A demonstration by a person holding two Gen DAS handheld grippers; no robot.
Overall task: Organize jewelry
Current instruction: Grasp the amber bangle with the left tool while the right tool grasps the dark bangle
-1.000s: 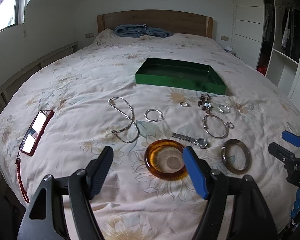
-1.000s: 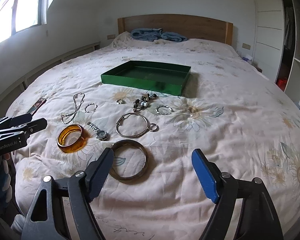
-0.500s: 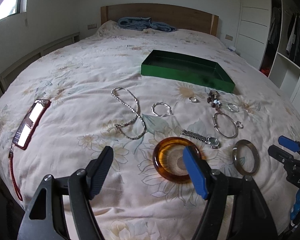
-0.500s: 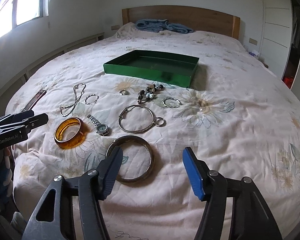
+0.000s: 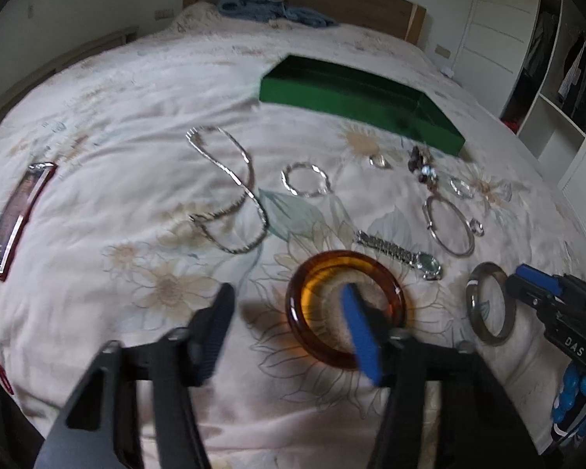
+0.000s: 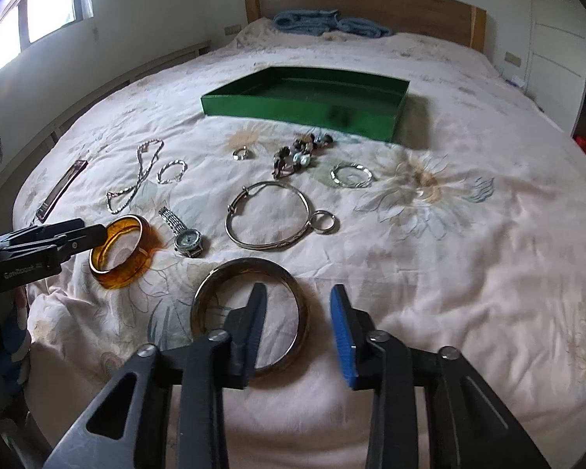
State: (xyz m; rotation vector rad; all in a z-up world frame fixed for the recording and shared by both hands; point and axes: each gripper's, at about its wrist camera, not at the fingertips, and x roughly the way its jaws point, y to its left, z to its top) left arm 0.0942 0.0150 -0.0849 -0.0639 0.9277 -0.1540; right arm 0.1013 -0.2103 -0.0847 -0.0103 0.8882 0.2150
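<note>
We see the amber bangle (image 5: pixel 345 310) lying flat on the floral bedspread (image 5: pixel 136 211), now straddled by the left gripper (image 5: pixel 289 316): its blue finger stands inside the ring and its black finger outside to the left, whereas a second ago both fingers hung short of the bangle. Its jaws are closing, with the bangle's left rim between them but not yet pressed. The grey bangle (image 6: pixel 250 318) lies likewise under the right gripper (image 6: pixel 299 318), whose black finger now stands inside the ring and whose blue finger stands outside to the right; earlier the ring lay ahead of the black finger. These jaws are also closing, the right rim between them and unpinched as far as we can tell. Both grippers point steeply down at the bed and have come lower and nearer. Just beyond the fingers lie the wristwatch (image 6: pixel 185 234) and the thin silver bangle (image 6: pixel 269 219); farther ahead sits the green tray (image 6: pixel 304 111), apart from all the jewelry.
</note>
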